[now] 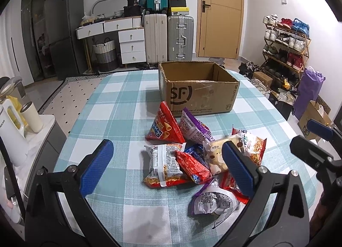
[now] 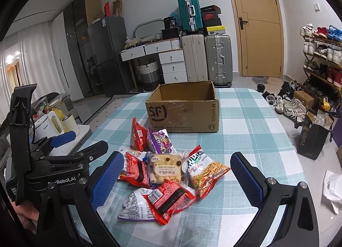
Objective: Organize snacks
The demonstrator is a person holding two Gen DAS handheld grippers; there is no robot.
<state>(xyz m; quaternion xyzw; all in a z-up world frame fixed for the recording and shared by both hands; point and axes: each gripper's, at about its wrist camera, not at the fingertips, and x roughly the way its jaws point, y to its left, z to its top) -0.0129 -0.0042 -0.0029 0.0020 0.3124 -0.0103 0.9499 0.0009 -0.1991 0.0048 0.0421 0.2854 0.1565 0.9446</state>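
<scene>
Flanking crinkly foil snack packs [image 2: 168, 174] w/ both grippers' jaws spread (corrugated cardboard box [image 2: 183, 107] behind).

A pile of snack packets [image 2: 166, 174] lies on the table [image 2: 245, 140], directly in front of an open cardboard box [image 2: 183, 116] set farther back. Behind the table, suitcases [image 2: 206, 60] stand beside a chest of drawers [image 2: 173, 66], left of a door [image 2: 256, 24]. A shoe rack [image 2: 320, 54] stands to the right, a kettle [image 2: 43, 127] to the left.
</scene>
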